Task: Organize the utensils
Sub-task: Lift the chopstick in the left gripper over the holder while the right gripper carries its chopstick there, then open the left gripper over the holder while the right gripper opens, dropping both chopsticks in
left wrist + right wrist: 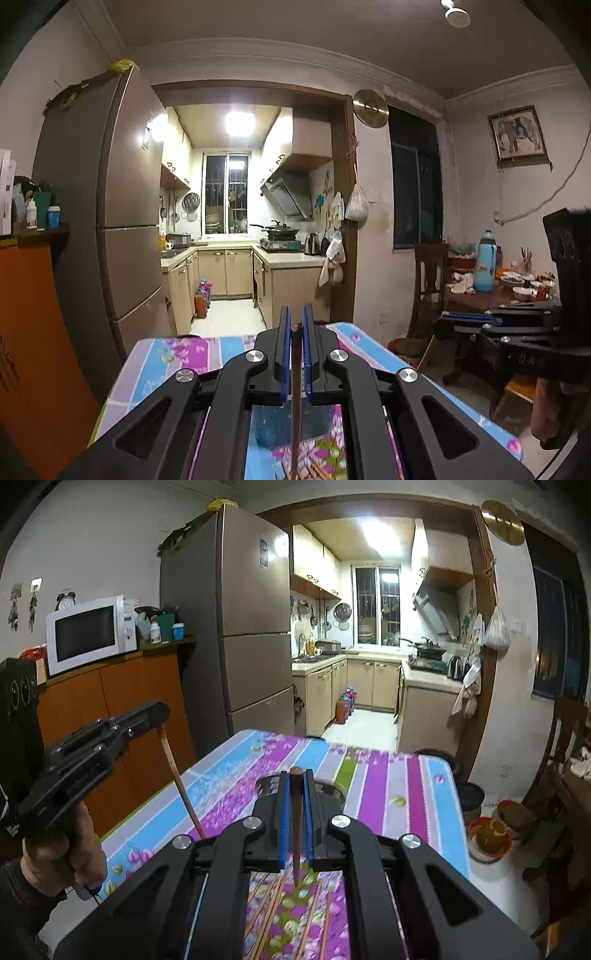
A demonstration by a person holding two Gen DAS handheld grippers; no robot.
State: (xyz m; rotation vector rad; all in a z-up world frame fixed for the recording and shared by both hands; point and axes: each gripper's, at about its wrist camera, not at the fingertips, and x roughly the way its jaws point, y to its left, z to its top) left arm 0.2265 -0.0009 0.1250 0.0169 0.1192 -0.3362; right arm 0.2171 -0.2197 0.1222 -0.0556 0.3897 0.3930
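My left gripper (295,325) is shut on a brown chopstick (295,406) that hangs down between its blue pads, above a dark blue-green cup (275,424) on the floral tablecloth (177,354). My right gripper (296,779) is shut on a dark brown chopstick (296,823), tip pointing down at several loose chopsticks (269,901) lying on the cloth. A black perforated holder (267,784) stands just beyond the right fingers. In the right wrist view the left gripper (157,716) shows at left with its chopstick (181,782). In the left wrist view the right gripper (443,325) shows at right.
The table's far edge faces a kitchen doorway. A tall fridge (240,627) and an orange cabinet (110,701) with a microwave (88,633) stand to the left. A wooden chair (430,280), a cluttered side table and floor bowls (489,836) lie to the right.
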